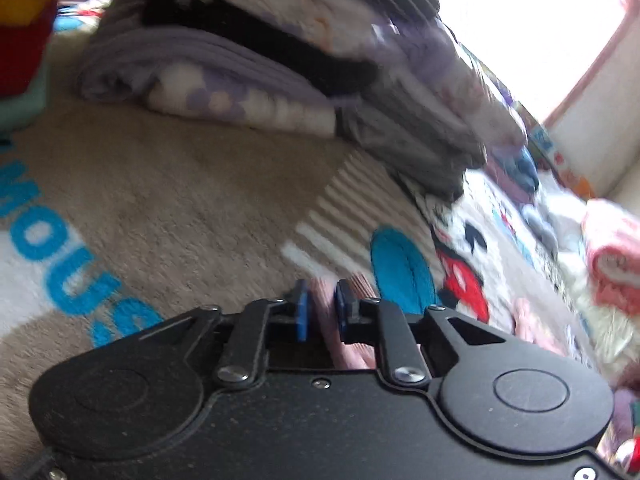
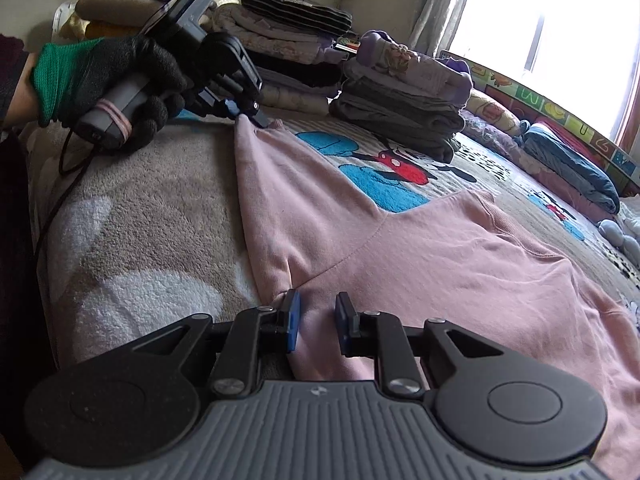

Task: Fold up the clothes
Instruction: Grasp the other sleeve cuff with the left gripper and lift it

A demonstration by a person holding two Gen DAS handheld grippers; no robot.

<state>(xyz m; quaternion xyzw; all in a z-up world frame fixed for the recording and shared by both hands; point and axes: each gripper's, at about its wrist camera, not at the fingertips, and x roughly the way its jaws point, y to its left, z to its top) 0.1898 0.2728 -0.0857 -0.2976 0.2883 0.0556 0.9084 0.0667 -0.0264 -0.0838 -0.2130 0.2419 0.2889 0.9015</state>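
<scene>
Your pink top lies spread flat on the fuzzy cartoon blanket, filling the middle & lower right of the right-wrist view. Your right gripper sits at the bottom centre, its blue pads pinching a fold of the top's near edge. Your left gripper, upper left in that view, is in your gloved hand; its tips nip the top's far corner. In the blurry left-wrist view, pink cloth sits squeezed between the left gripper's pads. Folded clothes stacks wait at the back, near the bright window.
</scene>
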